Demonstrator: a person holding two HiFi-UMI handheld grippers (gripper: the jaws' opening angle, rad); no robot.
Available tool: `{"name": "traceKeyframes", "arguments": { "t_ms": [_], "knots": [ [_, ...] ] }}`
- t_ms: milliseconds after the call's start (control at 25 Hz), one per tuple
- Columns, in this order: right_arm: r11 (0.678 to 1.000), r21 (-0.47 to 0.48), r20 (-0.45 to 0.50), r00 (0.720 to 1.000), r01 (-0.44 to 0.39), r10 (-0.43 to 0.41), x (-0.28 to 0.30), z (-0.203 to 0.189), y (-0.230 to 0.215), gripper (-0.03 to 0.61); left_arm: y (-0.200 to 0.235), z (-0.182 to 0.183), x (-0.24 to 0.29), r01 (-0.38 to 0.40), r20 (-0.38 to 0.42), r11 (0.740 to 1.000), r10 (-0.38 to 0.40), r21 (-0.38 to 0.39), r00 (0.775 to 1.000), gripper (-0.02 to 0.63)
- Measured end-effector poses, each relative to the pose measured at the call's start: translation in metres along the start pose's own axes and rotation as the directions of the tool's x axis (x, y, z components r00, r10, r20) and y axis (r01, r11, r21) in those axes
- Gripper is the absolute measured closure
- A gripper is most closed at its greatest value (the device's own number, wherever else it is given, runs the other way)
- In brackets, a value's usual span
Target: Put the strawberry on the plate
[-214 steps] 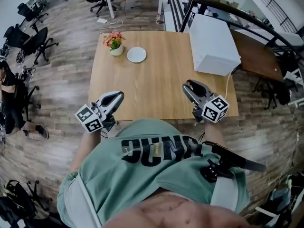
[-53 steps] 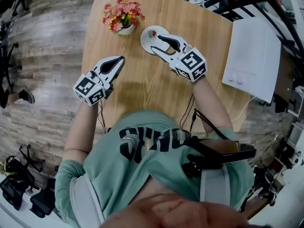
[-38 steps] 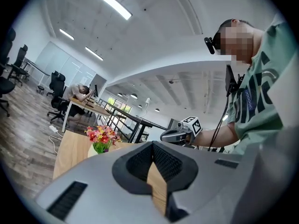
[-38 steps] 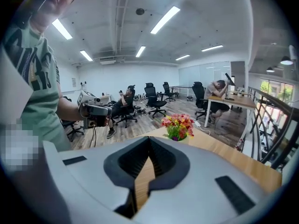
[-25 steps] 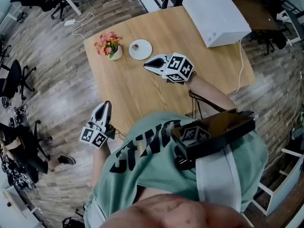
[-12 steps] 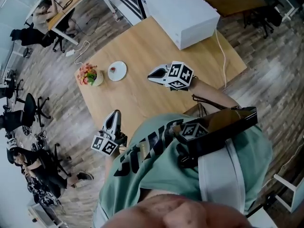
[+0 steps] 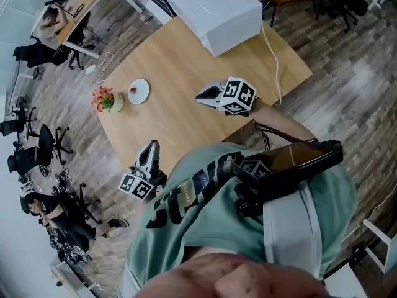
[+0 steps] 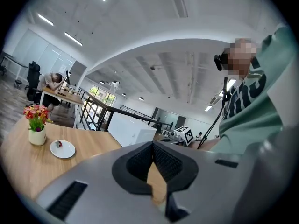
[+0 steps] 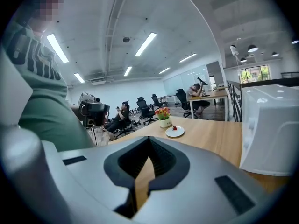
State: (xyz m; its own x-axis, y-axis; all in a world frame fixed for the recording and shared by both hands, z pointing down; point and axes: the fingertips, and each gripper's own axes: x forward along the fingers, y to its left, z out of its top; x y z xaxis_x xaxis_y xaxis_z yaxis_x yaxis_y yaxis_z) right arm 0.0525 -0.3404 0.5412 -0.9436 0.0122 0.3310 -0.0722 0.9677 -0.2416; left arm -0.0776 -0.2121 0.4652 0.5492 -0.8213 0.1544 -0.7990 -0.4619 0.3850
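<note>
Red strawberry (image 7: 132, 90) on the plate (image 7: 142, 92), well ahead of our fingers (image 9: 133, 163).
We hold the left gripper (image 7: 151, 146) and right gripper (image 7: 201, 95) with fingers pressed together, holding nothing; the plate lies far beyond both tips, beside the flowers (image 7: 102, 97) on the table (image 7: 186, 54).

the person wears a mint-green t-shirt (image 7: 186, 234) with dark block letters across the chest. the left tool (image 7: 151, 146) and right tool (image 7: 201, 95) have silver-grey shells, black ribbed pads (image 8: 140, 161) and a cube (image 7: 138, 187) of black-and-white square markers. a thin black cable (image 7: 265, 131) trails from the right tool. a black mount (image 7: 291, 163) with a marker sits at the chest.
</note>
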Motion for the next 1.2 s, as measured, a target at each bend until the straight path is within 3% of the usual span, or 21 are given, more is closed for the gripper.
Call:
{"name": "traceKeyframes", "arguments": {
  "t_ms": [280, 480, 600, 720, 960, 1200],
  "knots": [
    [0.998, -0.038, -0.014, 0.998, 0.053, -0.054, 0.015, 0.006, 0.053, 0.569, -0.008, -0.002, -0.053, 0.066, 0.040, 0.997, -0.067, 0.030, 0.997, 0.609],
    [0.991, -0.048, -0.040, 0.992, 0.122, -0.124, 0.066, 0.004, 0.135, 0.569, 0.016, -0.037, -0.165, 0.079, 0.060, 0.997, -0.081, 0.026, 0.995, 0.609],
    [0.994, -0.010, -0.032, 0.993, 0.109, -0.110, 0.104, -0.001, 0.200, 0.569, 0.037, -0.061, -0.242, 0.068, 0.022, 0.998, -0.068, 0.015, 0.997, 0.609],
    [0.994, -0.051, -0.090, 0.991, 0.096, -0.101, 0.127, 0.003, 0.242, 0.569, 0.057, -0.063, -0.284, 0.052, 0.016, 0.999, -0.052, -0.014, 0.999, 0.609],
    [0.988, -0.075, -0.058, 0.988, 0.137, -0.142, 0.109, 0.018, 0.266, 0.569, 0.025, -0.061, -0.292, 0.108, 0.069, 0.994, -0.108, 0.003, 0.992, 0.609],
    [0.982, -0.111, 0.022, 0.988, 0.154, -0.153, 0.028, 0.018, 0.265, 0.569, -0.039, -0.067, -0.244, 0.122, 0.053, 0.991, -0.124, 0.048, 0.991, 0.609]
  ]
}}
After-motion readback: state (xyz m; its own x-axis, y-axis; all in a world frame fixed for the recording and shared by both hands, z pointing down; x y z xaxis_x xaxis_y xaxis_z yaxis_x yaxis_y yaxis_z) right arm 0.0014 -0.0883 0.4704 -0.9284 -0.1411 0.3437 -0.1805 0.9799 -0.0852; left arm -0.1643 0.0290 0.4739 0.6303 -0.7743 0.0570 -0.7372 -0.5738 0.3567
